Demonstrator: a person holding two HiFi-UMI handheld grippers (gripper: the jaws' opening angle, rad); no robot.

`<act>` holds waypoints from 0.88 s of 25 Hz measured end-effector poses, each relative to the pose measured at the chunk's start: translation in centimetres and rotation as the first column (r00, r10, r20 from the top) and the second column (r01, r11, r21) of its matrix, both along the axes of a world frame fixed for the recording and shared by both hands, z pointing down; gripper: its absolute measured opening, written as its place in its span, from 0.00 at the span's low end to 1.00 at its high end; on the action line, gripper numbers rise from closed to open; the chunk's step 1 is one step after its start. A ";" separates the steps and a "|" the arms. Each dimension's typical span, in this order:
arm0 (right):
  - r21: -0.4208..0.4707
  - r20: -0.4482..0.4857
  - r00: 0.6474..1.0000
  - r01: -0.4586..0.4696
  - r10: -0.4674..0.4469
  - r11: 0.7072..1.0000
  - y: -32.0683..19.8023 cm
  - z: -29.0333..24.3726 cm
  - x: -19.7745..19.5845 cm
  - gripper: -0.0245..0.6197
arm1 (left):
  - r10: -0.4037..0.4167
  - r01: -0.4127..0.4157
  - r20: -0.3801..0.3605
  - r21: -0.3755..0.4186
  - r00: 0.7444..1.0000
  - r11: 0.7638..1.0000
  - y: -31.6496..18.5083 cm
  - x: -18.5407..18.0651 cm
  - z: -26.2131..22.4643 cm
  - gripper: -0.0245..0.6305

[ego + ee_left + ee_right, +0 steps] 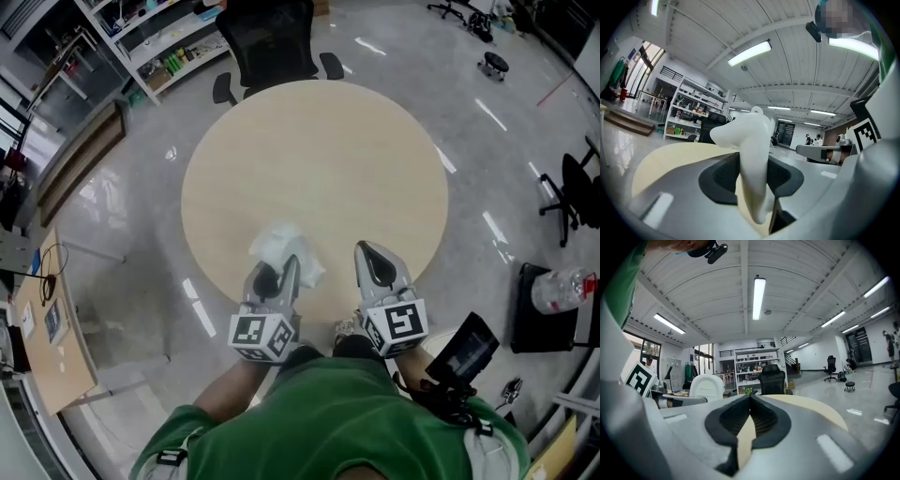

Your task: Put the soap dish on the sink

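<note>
The soap dish [277, 246] is a white, glossy, irregular piece resting over the near part of the round beige table [319, 159]. My left gripper [286, 267] is shut on it. In the left gripper view the soap dish [752, 140] stands upright between the dark pads [723, 177], which press on its lower part. To its right, my right gripper [371, 249] hovers over the table's near edge, shut with nothing in it. In the right gripper view the right gripper [750, 399] has its tips meeting. No sink shows in any view.
A black office chair [272, 42] stands at the table's far side, with shelving [159, 47] behind it. A black stool with a clear bag [553, 300] sits to the right, another chair [577, 192] beyond it. A wooden desk [47, 328] is at the left.
</note>
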State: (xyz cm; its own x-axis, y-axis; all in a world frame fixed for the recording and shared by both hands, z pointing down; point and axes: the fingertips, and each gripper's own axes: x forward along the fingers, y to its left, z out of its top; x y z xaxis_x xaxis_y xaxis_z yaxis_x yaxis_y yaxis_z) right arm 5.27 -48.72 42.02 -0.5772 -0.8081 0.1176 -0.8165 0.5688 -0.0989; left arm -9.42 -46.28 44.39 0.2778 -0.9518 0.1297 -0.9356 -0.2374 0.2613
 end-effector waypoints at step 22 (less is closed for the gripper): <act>-0.216 -0.092 0.994 0.045 -0.066 0.975 -7.6 11.5 -0.3 0.04 | -0.021 0.021 0.001 -0.234 1.000 0.972 -7.2 1.6 10.8 0.27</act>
